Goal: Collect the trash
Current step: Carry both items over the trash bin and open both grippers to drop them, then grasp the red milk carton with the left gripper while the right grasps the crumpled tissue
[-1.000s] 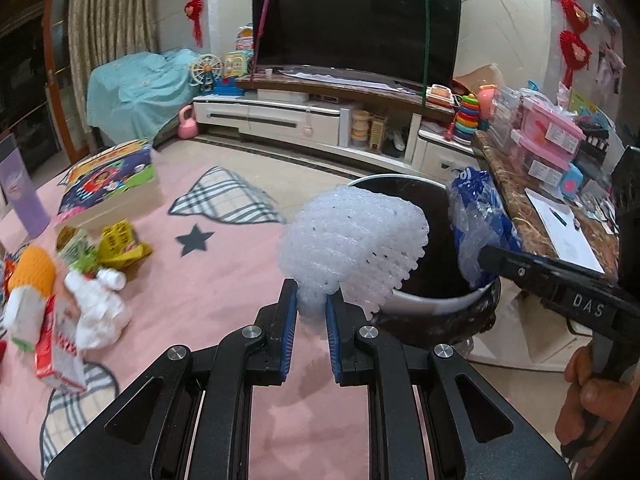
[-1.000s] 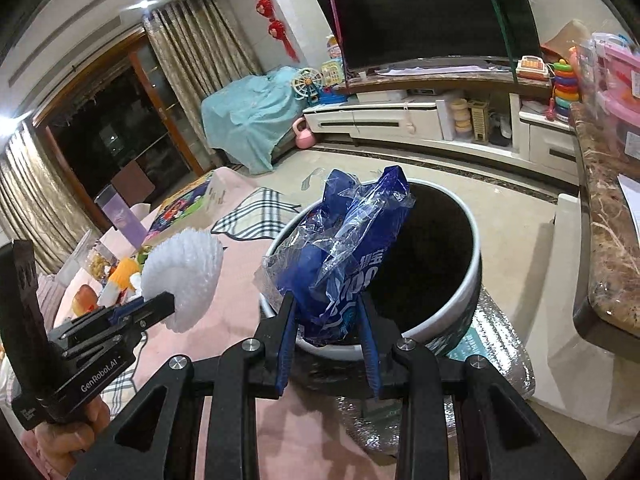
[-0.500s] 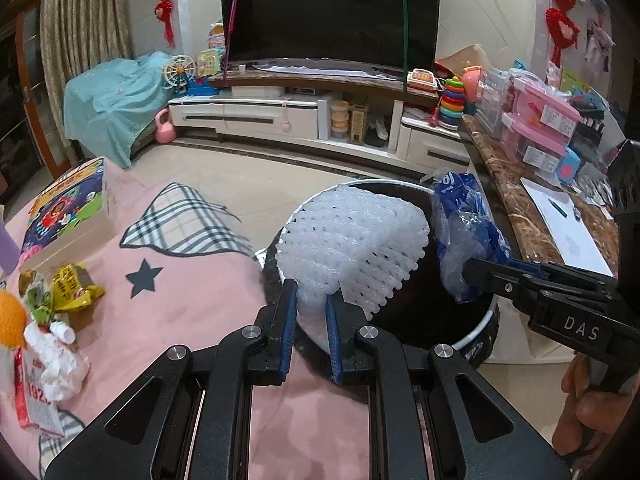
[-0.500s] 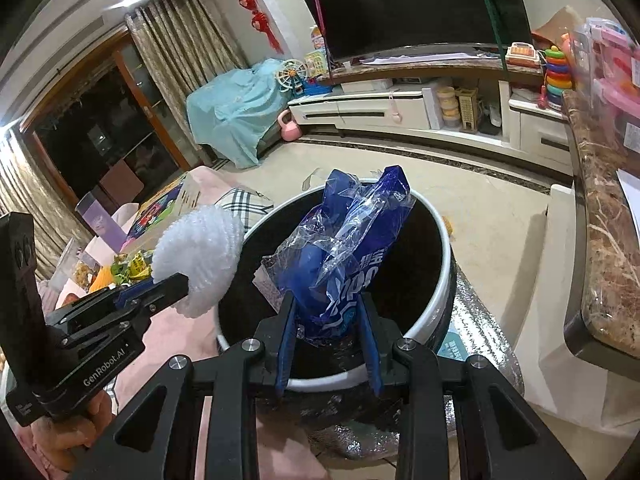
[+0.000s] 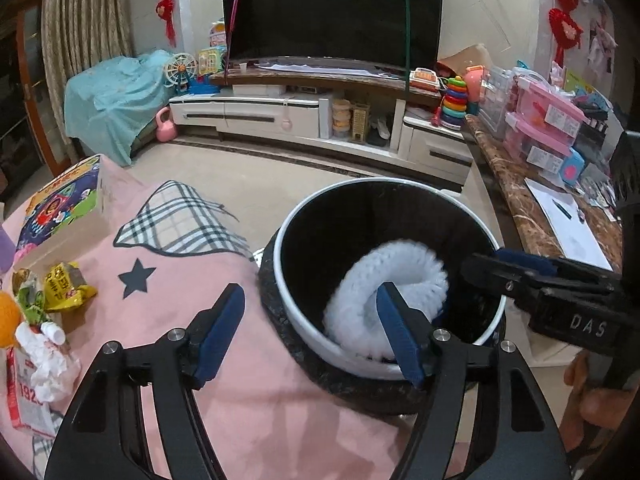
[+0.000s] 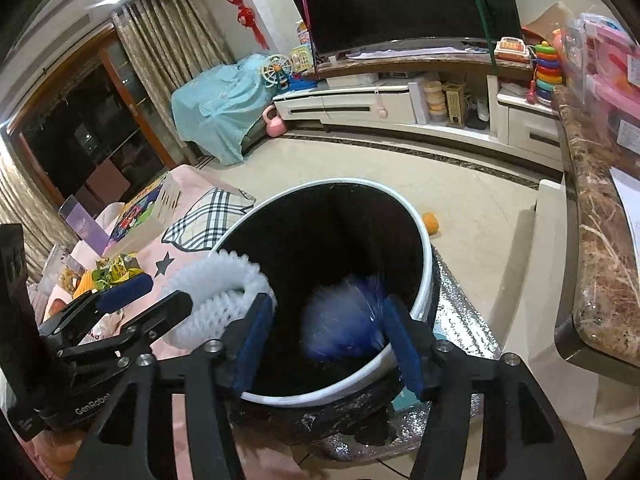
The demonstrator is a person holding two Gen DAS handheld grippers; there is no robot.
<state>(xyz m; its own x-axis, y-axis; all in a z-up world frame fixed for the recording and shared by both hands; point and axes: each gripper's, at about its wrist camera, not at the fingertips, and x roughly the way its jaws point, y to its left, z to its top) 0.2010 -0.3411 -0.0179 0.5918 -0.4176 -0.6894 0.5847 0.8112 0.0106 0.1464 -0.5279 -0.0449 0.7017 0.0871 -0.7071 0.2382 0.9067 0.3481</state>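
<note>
A round bin (image 5: 380, 182) with a white rim and black inside stands just beyond both grippers. My left gripper (image 5: 310, 334) hangs over its near left rim, jaws opening, with nothing pressed between the pads. The white foam net (image 5: 384, 288) is blurred and loose inside the bin, past my right-hand finger. My right gripper (image 6: 326, 344) is over the same bin (image 6: 424, 248), jaws also opening. Blurred and free of the pads, the blue plastic bag (image 6: 344, 316) is below and between its fingers, inside the bin. The foam net (image 6: 216, 296) sits at the left gripper's (image 6: 160, 298) tips.
Trash lies on the pink mat at left: a yellow wrapper (image 5: 68, 288), crumpled white paper (image 5: 44, 360) and a red-and-white carton (image 5: 24, 396). A picture box (image 5: 60, 204) lies behind them. A marble counter (image 5: 520, 208) runs along the right. An orange item (image 6: 430, 222) is on the floor.
Both grippers have opened over the bin. The foam net has left the left jaws and the blue bag has left the right jaws; both are dropping into the bin.
</note>
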